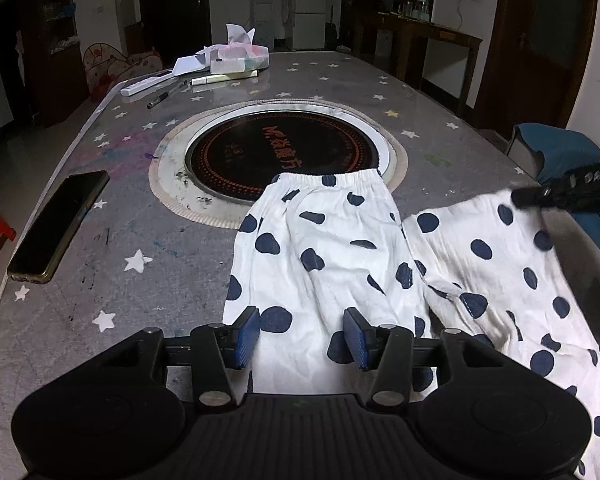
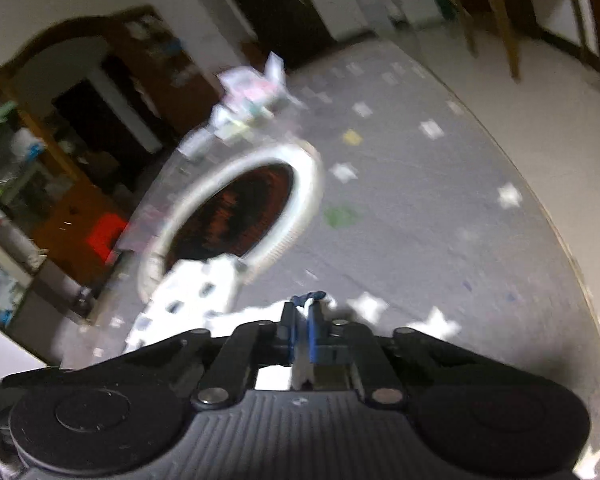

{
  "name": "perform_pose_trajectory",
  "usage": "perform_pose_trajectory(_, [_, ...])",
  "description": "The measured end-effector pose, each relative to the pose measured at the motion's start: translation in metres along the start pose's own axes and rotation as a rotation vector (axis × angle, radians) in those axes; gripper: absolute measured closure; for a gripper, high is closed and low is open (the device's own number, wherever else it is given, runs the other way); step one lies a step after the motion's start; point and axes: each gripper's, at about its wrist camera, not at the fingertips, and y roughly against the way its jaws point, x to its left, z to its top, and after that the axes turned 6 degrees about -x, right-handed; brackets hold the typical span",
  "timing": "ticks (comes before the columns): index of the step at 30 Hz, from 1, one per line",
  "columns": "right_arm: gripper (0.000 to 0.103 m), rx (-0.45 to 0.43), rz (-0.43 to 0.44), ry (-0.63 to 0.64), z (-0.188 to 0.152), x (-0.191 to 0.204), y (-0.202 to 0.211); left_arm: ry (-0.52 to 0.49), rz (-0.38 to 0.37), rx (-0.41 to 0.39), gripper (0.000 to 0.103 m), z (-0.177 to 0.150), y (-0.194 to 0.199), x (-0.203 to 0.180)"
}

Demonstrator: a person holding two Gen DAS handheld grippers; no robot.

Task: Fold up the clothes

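Observation:
White trousers with navy dots (image 1: 332, 248) lie on the grey star-patterned table (image 1: 148, 240), both legs spread apart, one cuff reaching the round cooktop. My left gripper (image 1: 302, 336) hovers open over the left leg, blue pads on either side of the cloth. My right gripper (image 1: 540, 196) appears at the right edge, holding the end of the right leg (image 1: 500, 248) lifted off the table. In the blurred right wrist view, my right gripper (image 2: 302, 316) is shut on the trousers' cloth (image 2: 196, 288), a scrap of fabric pinched between the blue pads.
A round black induction cooktop (image 1: 280, 152) is set in the table centre. A dark phone (image 1: 60, 224) lies at the left edge. A tissue box (image 1: 238, 58), pens and papers sit at the far end. A blue chair (image 1: 560, 156) stands to the right.

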Motion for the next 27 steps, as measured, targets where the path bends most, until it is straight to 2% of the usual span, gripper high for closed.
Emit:
perform_pose_trajectory(2, [0.099, -0.037, 0.050, 0.015, 0.001, 0.009, 0.008, -0.002, 0.001, 0.001, 0.053, -0.001, 0.000, 0.000])
perform_pose_trajectory(3, [0.099, -0.083, 0.108, 0.069, 0.001, 0.020, 0.019, -0.001, 0.002, 0.004, 0.053, -0.002, 0.000, 0.000])
perform_pose_trajectory(6, [0.099, -0.115, 0.203, 0.286, -0.010, 0.041, 0.048, 0.001, 0.008, 0.009, 0.053, -0.003, -0.002, 0.002])
perform_pose_trajectory(7, [0.093, -0.122, 0.230, 0.355, -0.013, 0.047, 0.057, 0.002, 0.009, 0.010, 0.053, -0.003, -0.002, 0.003])
perform_pose_trajectory(9, [0.085, -0.035, 0.083, 0.395, -0.018, 0.041, 0.051, 0.004, 0.009, 0.010, 0.053, -0.003, -0.003, 0.004])
perform_pose_trajectory(10, [0.084, 0.014, -0.053, 0.424, -0.022, 0.034, 0.045, 0.004, 0.008, 0.009, 0.053, -0.003, -0.003, 0.005])
perform_pose_trajectory(12, [0.084, 0.067, -0.224, 0.424, -0.026, 0.019, 0.037, 0.002, 0.006, 0.006, 0.052, -0.003, -0.002, 0.005])
perform_pose_trajectory(13, [0.084, 0.065, -0.250, 0.404, -0.025, 0.013, 0.039, -0.001, 0.005, 0.005, 0.051, -0.002, -0.002, 0.004])
perform_pose_trajectory(14, [0.082, 0.063, -0.275, 0.385, -0.024, 0.008, 0.040, -0.003, 0.005, 0.004, 0.051, -0.002, -0.002, 0.004])
perform_pose_trajectory(20, [0.073, 0.071, -0.210, 0.247, -0.017, 0.009, 0.025, 0.002, 0.007, 0.008, 0.051, -0.001, -0.006, 0.005])
perform_pose_trajectory(22, [0.065, 0.114, -0.217, 0.269, -0.019, 0.013, 0.001, 0.003, 0.007, 0.012, 0.051, -0.003, -0.006, 0.006])
perform_pose_trajectory(25, [0.064, 0.166, -0.259, 0.288, -0.030, 0.013, -0.029, 0.007, 0.009, 0.019, 0.051, -0.006, -0.006, 0.009])
perform_pose_trajectory(27, [0.062, 0.141, -0.289, 0.318, -0.033, 0.015, -0.042, 0.005, 0.018, 0.021, 0.051, -0.008, -0.008, 0.013])
